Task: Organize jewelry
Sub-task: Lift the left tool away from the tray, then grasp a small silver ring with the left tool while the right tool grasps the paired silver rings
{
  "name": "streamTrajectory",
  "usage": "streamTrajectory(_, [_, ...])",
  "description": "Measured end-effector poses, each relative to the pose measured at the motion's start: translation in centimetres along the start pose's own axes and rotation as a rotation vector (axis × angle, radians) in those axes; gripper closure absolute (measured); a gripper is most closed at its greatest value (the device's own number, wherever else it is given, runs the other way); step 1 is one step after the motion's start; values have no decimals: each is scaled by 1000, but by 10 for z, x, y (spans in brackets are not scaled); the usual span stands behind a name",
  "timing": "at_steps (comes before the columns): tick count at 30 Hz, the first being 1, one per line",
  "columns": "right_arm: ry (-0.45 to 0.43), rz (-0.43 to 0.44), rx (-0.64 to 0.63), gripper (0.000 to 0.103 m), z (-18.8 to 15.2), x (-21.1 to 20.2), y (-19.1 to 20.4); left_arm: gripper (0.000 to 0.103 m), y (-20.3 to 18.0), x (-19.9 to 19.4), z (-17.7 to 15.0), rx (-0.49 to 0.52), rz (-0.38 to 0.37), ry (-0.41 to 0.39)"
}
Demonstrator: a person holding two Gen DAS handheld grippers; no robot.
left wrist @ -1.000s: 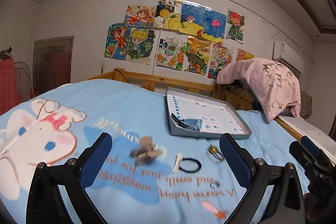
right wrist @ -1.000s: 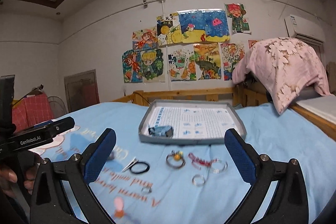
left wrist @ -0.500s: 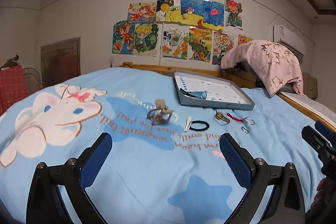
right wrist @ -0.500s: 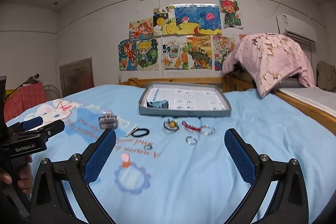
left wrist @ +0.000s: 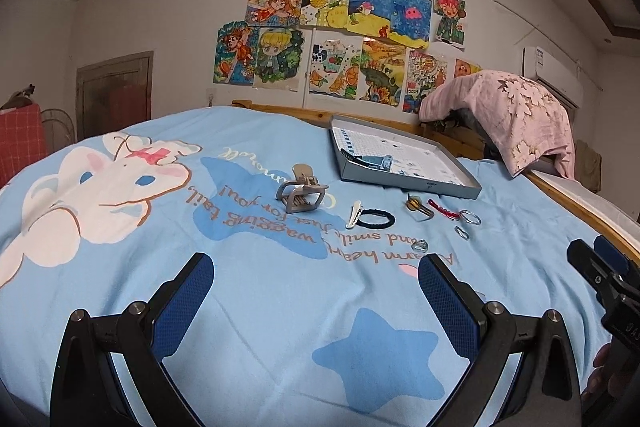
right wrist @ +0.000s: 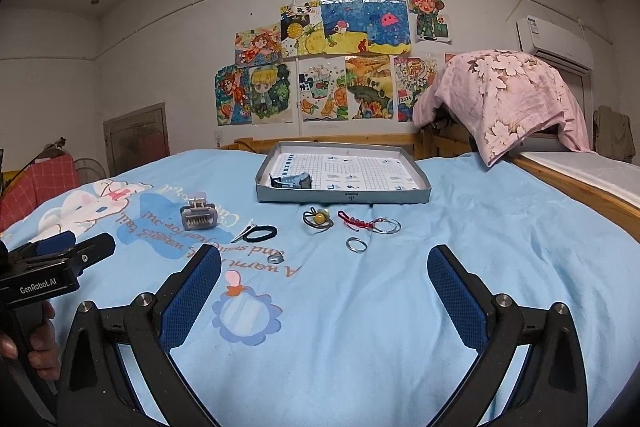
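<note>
Clearly both grippers hang empty above the near part of the bed (right wrist: 500, 211): the left gripper (left wrist: 314, 301) and the right gripper (right wrist: 324, 293) each have their blue pads spread wide, with nothing between them.

The jewelry lies in a loose row across the middle of the bed, just in front of the tray (right wrist: 344, 195) that sits toward the far edge. One blue-grey piece already rests in the tray's near-left corner.

Handling, as a judgement:
- Claw clip (right wrist: 199, 217): stiff, light plastic; best taken across its broad body.
- Hair tie (right wrist: 260, 233): soft and limp, likely to sag; pinch the band anywhere. It touches the pale slim clip (left wrist: 353, 214), so one may drag the other.
- Rings (right wrist: 356, 245) and the small ring (right wrist: 276, 258): hard, thin, slippery, lying flat on soft cloth; pads probably must press into the quilt to catch an edge.
- Red cord (right wrist: 354, 221) and hoop (right wrist: 387, 225): light, apparently joined.
- Beaded piece (right wrist: 318, 218): tangled, easy to snag.

Hard to make out: what the tray piece is, whether cord and hoop are truly linked, and the beaded piece's form. Each holder's hand is cut off at the frame edge.
</note>
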State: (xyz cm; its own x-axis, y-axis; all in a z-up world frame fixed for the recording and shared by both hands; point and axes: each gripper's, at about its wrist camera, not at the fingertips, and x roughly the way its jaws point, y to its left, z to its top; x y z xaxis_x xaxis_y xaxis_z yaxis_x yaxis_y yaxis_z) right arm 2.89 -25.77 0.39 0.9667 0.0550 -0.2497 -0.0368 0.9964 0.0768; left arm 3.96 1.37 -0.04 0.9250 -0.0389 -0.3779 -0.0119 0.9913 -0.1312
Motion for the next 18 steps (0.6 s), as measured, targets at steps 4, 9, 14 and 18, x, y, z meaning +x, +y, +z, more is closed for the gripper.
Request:
streamTrajectory(4, [-19,9,9,2,1,1,3,0,6,6,-1,-43,11,19])
streamTrajectory(9, [-33,8,15,2,3,8,4,0,12,16,17,-59,20,6])
streamTrajectory(14, [-26,20,20,2,12,27,-4,0,14,35,45,-25,38,-29])
streamTrajectory(18, [-43,23,21,2,22,43,-16,0,9,62,56,16,26,-11])
